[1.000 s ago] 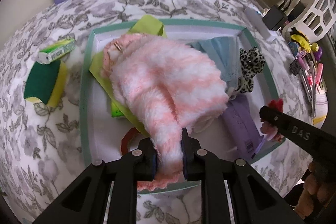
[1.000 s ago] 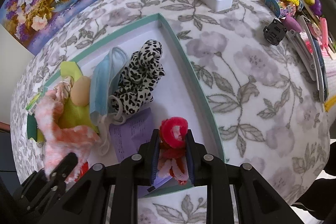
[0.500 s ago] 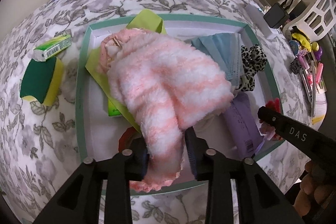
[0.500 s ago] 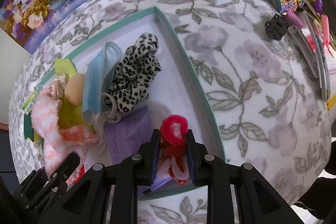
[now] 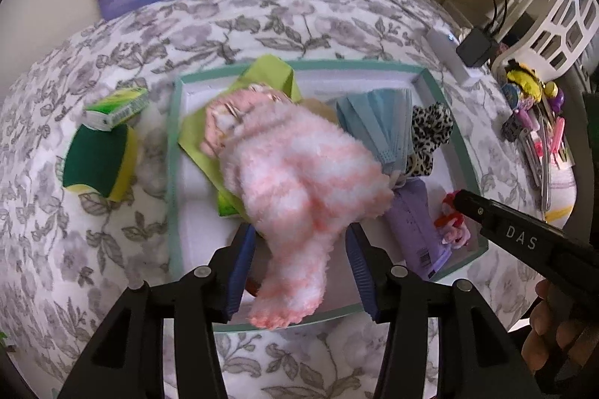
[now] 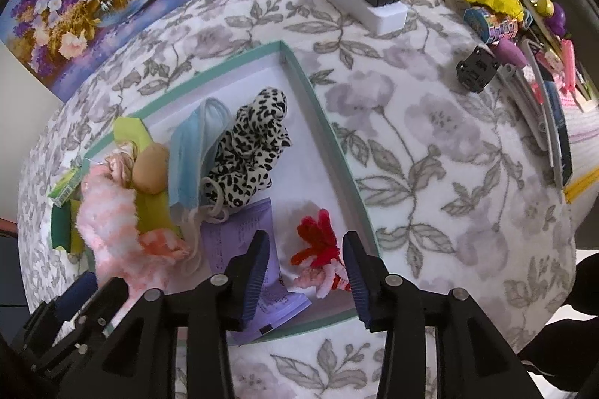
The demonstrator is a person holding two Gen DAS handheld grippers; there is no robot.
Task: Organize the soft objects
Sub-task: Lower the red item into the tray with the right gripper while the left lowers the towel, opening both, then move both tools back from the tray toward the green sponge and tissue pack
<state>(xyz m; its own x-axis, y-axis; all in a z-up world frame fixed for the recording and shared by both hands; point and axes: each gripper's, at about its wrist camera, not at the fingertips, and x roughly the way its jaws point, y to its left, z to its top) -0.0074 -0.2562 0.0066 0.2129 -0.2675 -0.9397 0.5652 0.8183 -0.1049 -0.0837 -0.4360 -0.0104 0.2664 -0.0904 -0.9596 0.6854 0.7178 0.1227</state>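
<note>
Pink-and-white fuzzy sock (image 5: 299, 182) lies in the teal-rimmed tray (image 5: 173, 152), its toe end between the left gripper (image 5: 295, 271)'s spreading jaws, the pads clear of it on both sides. Left of the tray sit a green-and-yellow sponge (image 5: 99, 167) and a small green box (image 5: 116, 107). Rightward in the tray come a blue face mask (image 6: 187, 155), a leopard-print scrunchie (image 6: 251, 144) and a purple packet (image 6: 239, 230). Red-and-pink pipe-cleaner bundle (image 6: 322, 249) lies loose between the right gripper (image 6: 307, 271)'s opening jaws.
</note>
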